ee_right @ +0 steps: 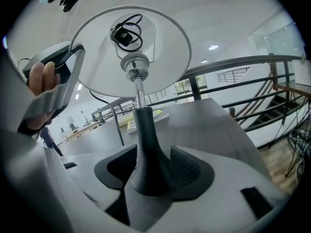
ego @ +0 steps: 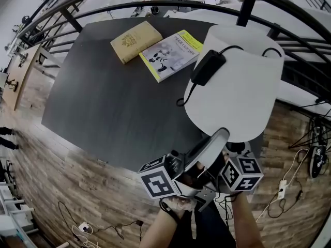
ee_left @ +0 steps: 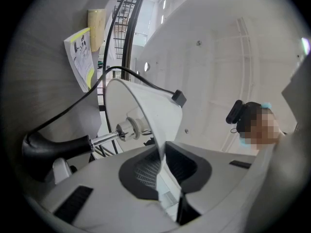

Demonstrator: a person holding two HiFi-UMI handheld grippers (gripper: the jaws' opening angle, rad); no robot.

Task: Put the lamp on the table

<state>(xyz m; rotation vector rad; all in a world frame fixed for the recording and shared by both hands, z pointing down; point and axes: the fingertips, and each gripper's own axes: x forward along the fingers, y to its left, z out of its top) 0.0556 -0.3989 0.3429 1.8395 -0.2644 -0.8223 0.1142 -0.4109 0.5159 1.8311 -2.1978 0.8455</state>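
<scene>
The lamp's white shade (ego: 232, 87) hangs over the near right corner of the dark table (ego: 119, 97). Its black cord and power adapter (ego: 208, 66) lie on the shade. My left gripper (ego: 220, 138) reaches up to the shade's lower rim. In the left gripper view the thin rim (ee_left: 158, 144) is pinched between the jaws (ee_left: 163, 166). My right gripper (ego: 235, 156) sits under the shade. Its jaws (ee_right: 153, 171) stand wide on either side of the black flared foot (ee_right: 146, 144) of the stem, with a gap on the left. The lamp's base is hidden, so I cannot tell whether it rests on the table.
A tan book (ego: 136, 41) and a yellow-edged magazine (ego: 170, 55) lie at the table's far side. A black railing (ego: 248, 6) curves behind the table. Wooden floor with a power strip (ego: 282, 189) and cables lies to the right. A hand (ee_right: 41, 79) holds the left gripper.
</scene>
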